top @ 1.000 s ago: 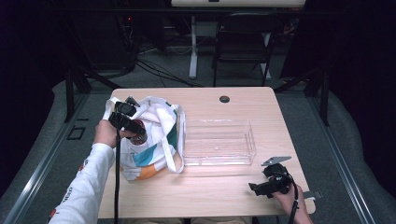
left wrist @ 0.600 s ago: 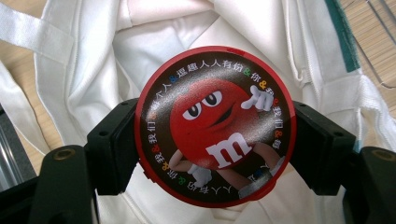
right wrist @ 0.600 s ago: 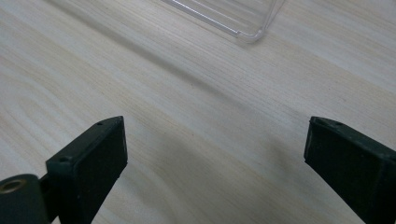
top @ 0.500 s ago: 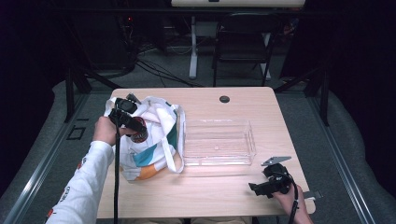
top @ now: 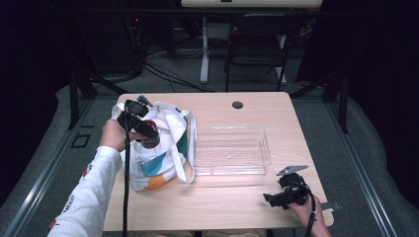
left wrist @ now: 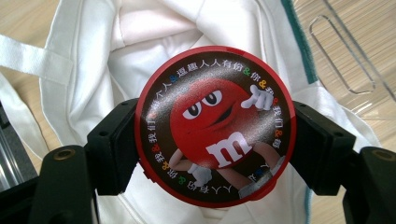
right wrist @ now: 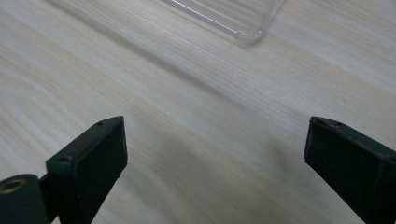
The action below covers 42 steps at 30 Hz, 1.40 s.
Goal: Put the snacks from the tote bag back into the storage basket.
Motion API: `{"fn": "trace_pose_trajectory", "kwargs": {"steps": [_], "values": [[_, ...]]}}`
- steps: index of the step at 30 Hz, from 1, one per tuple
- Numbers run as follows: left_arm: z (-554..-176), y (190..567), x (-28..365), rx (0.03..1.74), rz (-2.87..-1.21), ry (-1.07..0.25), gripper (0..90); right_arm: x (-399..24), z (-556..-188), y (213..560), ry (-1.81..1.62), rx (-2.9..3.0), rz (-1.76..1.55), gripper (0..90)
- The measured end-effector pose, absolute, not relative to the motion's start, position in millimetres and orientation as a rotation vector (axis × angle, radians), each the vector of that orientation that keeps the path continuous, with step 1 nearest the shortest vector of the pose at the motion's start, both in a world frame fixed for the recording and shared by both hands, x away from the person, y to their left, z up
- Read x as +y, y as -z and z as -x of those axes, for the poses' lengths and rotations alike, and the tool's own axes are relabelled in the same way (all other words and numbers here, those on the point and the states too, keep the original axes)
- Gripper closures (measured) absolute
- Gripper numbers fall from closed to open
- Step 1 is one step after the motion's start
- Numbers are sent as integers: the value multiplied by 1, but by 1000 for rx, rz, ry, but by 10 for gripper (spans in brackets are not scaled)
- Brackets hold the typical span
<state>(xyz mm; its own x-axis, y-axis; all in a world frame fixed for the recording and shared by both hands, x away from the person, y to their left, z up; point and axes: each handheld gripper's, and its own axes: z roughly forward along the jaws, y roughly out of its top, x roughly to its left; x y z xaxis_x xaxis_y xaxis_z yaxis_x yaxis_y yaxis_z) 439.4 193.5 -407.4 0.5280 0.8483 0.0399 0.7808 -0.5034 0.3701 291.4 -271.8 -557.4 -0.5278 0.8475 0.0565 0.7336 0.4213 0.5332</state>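
Round candy tin (left wrist: 215, 126) clenched across its rim by the left gripper (left wrist: 215, 154)
Stiff, light, slick lid: hold the sides; right gripper (right wrist: 215, 154) fingers released

Left of the surface (top: 217, 207), a long white sleeve (top: 89, 192) with small dark and red print near the elbow. The left gripper (top: 148, 134) is black and blocky, a black cable (top: 125, 187) trailing along that sleeve. At the surface's near right corner, the right gripper (top: 271, 199) is black too, topped by a grey three-cornered plate (top: 291, 170). Up close, its square matte fingers (right wrist: 88, 158) show small screw holes and a brass-coloured rivet.
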Motion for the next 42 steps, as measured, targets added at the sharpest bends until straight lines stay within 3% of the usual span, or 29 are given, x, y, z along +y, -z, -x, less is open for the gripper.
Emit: {"fn": "trace_pose_trajectory", "kwargs": {"steps": [42], "values": [[-427,368,128,1134,-2497,-313,257,-272,-292,557,-752,2457,-1384,57]]}}
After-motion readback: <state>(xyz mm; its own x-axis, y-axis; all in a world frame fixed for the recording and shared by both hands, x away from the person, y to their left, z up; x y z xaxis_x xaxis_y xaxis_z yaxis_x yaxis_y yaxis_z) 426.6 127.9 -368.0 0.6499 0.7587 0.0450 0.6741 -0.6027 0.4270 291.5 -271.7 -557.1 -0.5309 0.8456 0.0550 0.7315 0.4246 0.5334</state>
